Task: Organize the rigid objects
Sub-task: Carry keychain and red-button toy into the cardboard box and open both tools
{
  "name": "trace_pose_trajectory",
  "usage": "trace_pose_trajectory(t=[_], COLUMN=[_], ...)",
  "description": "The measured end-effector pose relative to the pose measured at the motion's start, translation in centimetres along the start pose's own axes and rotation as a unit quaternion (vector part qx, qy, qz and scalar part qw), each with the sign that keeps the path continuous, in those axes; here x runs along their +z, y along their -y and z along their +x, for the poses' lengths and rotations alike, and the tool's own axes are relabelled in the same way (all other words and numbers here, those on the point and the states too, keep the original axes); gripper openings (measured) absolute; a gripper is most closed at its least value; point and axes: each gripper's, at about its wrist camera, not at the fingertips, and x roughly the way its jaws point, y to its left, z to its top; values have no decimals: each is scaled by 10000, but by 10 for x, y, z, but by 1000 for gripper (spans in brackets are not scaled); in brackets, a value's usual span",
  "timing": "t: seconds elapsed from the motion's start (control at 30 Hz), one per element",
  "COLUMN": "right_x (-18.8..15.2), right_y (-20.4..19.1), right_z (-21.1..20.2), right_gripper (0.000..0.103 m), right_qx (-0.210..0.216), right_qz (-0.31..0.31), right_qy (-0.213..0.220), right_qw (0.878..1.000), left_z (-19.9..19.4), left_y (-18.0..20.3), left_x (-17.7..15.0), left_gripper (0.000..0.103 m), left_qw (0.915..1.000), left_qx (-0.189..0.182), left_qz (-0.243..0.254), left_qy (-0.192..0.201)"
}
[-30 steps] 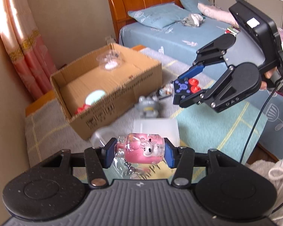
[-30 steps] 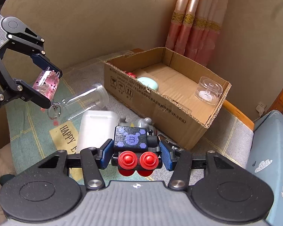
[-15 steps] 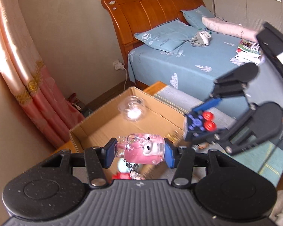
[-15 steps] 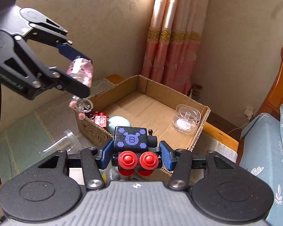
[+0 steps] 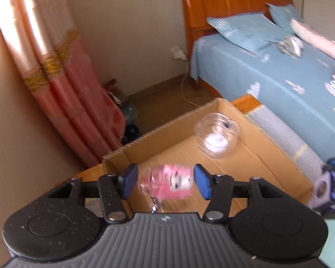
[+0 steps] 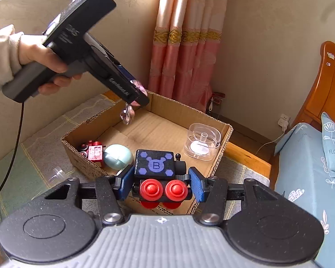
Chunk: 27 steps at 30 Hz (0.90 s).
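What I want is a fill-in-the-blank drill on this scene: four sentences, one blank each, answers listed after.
1. The right gripper is shut on a black toy block with two ___ knobs facing the camera.
2. The letter printed on top of that block is ___.
3. The pink bottle between the left gripper fingers hangs over the open cardboard ___.
4. A red toy, a pale egg and a clear container make ___ things lying inside.

Answers: red; B; box; three

Pink keychain charm [image 5: 170, 184] between left fingers [image 5: 129, 179]: motion-blurred, contact with pads unclear. Toy train [image 5: 332, 188] beyond the right-hand finger, cut by frame edge.
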Motion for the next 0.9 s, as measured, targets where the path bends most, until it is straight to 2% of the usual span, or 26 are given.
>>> trace_pose_trajectory(t=[0.07,0.1,0.17,0.3,0.43,0.53,0.73,0.9], right_x=[0,0,1,2,5,8,20,26], right_y=[2,2,3,9,17,22,29,29], right_z=[2,3,6,14,24,32,48,61], right_gripper=[58,58,58,58,58,58,58,58], right_qx=[-8,-8,-6,18,53,18,22,-60], right_qz=[0,-3,-9,64,202,284,436,494], right_qy=[-22,-31,-51,-96,-152,-216,-278,-345], right_qw=[10000,10000,10000,9999,9997,9994,9987,9982], left_z=[2,0,-5,-14,-32,-42,-63,-73], left_y=[-4,-4,-5,-4,2,7,16,24], left_x=[-2,-5,-11,-21,-33,-41,-64,-87], left_gripper=[93,94,94,96,96,96,96,96], left_qw=[9998,9994,9989,9986,9983,9966,9951,9940], left_qx=[143,241,317,350,298,470,322,466], left_qz=[-157,-198,-241,-351,-387,-647,-883,-954], left_qy=[44,149,245,193,315,195,316,255])
